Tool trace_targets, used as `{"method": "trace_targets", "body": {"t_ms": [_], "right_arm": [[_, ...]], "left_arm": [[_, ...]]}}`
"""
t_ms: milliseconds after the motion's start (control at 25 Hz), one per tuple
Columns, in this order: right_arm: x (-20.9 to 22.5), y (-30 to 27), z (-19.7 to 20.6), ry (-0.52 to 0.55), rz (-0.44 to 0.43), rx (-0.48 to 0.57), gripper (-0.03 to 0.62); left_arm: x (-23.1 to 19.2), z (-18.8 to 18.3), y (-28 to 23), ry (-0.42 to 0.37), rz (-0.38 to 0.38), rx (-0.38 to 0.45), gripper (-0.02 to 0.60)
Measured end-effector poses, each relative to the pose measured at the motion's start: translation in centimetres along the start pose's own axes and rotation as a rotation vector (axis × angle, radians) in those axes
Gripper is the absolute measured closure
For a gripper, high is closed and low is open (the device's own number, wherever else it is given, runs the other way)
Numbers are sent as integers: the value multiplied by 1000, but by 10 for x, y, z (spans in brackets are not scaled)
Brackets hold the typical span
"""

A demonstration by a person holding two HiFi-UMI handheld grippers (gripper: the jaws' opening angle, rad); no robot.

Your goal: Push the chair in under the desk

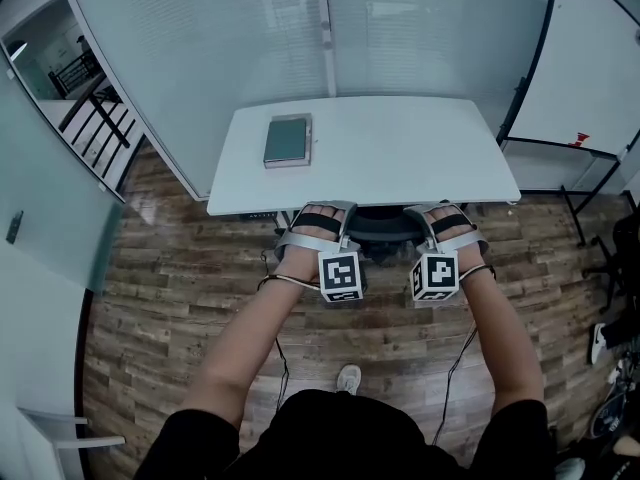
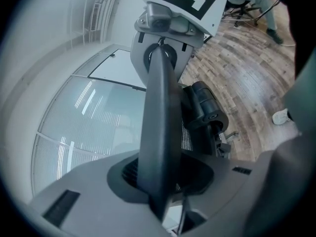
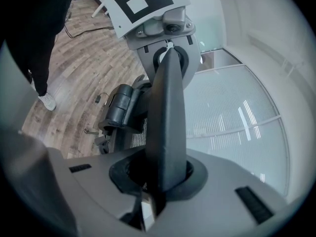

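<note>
The white desk [image 1: 400, 138] stands against a frosted glass wall. The black chair's back [image 1: 380, 223] shows just at the desk's near edge, between my two grippers. My left gripper [image 1: 322, 213] has the chair's top rail [image 2: 158, 112] running between its jaws, with a gap on one side of the rail. My right gripper [image 1: 445, 213] is shut on the same rail [image 3: 168, 117], which fills the space between its jaws. Each gripper view shows the other gripper at the rail's far end, and a black armrest [image 2: 207, 110] lower down.
A grey book [image 1: 288, 140] lies on the desk's left part. A whiteboard stand [image 1: 590, 148] is at the right, with chair bases by the right edge. My shoe [image 1: 348, 378] and cables are on the wood floor. Glass partitions run along the left.
</note>
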State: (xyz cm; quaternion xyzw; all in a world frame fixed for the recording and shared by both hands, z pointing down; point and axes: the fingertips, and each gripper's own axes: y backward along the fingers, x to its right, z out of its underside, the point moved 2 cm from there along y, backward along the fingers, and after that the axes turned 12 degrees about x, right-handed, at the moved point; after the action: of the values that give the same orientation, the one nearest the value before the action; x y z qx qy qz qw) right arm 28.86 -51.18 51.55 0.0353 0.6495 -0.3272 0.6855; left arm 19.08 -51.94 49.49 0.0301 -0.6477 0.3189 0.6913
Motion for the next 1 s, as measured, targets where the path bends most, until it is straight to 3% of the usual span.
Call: {"method": "trace_targets", "body": {"t_ms": [240,600,760,880,1000], "right_arm": [[3,-6,5,-21,-42,12,530],[-10,3,4,46,-43,2,534],[-11,1,-2,51,-68,13,497],[-11,13,-6,14,-116,38,462],[-1,36,-22,-20,-89,83,456]], "left_arm": [[-4,0,-6,34,23,19,440],[15,-9,3,-52,71,9,456],[15,-4,9,-58,79,-3,430],[13,-12,18,-42,101,50,408],[13,-20,39,-16,148,120,369]]}}
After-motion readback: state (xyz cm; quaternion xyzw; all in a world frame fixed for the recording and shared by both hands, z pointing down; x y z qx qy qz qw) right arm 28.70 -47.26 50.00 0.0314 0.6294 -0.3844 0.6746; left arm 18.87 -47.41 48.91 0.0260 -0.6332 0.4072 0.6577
